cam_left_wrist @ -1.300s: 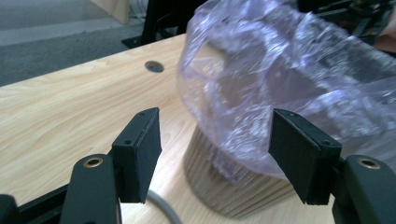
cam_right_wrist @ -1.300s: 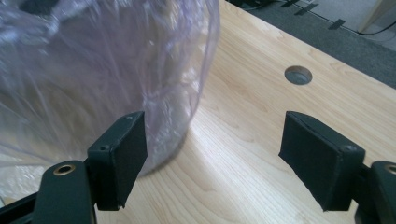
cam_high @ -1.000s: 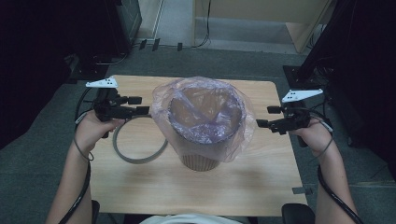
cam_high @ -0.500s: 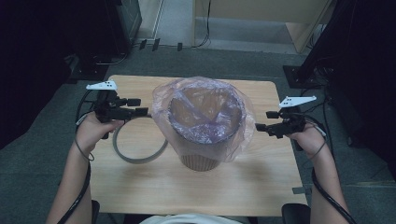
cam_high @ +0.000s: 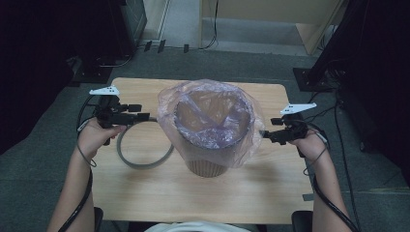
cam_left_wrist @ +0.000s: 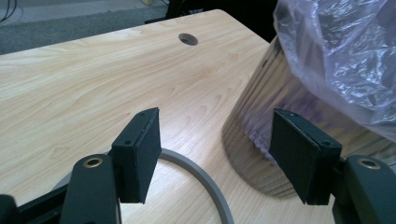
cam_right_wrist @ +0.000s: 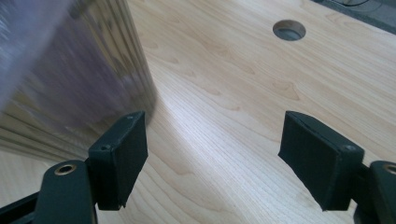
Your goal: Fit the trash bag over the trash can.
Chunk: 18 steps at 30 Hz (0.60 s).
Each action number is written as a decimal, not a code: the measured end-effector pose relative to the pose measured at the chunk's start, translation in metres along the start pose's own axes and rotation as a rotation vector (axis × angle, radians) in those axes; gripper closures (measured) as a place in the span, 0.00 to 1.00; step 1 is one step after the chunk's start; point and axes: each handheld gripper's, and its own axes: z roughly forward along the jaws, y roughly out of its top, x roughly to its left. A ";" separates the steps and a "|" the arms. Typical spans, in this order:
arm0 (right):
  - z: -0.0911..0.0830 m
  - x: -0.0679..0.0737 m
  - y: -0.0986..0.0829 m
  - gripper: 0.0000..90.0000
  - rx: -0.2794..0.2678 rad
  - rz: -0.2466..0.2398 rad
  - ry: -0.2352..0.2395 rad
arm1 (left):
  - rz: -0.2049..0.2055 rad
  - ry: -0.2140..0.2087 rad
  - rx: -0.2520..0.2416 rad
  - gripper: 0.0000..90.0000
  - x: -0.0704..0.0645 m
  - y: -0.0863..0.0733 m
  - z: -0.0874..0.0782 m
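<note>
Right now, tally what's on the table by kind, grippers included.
Bin: 1
Plastic bag lining the bin: 1
Grey ring: 1
Grippers: 2, left gripper and right gripper, both open, holding nothing
Total: 5

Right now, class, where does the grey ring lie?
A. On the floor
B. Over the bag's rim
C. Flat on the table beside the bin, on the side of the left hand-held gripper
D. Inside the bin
C: the grey ring lies flat on the table beside the bin, by the left hand-held gripper.
</note>
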 end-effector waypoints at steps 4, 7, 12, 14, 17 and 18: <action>0.009 0.000 -0.005 0.26 -0.007 0.016 0.012 | 0.002 0.011 0.003 0.37 0.004 -0.003 0.000; 0.016 0.000 -0.008 0.26 -0.005 0.021 0.016 | -0.001 0.019 0.010 0.37 0.007 -0.007 0.003; 0.026 0.000 -0.013 0.26 -0.004 0.031 0.009 | -0.013 0.037 0.015 0.37 0.014 -0.013 0.008; 0.029 0.000 -0.015 0.26 -0.005 0.031 0.006 | -0.024 0.035 0.020 0.37 0.016 -0.015 0.009; 0.036 0.000 -0.019 0.26 0.004 0.044 0.004 | -0.037 0.040 0.026 0.37 0.020 -0.018 0.011; 0.039 0.000 -0.021 0.27 0.008 0.036 -0.002 | -0.037 0.041 0.028 0.37 0.021 -0.020 0.012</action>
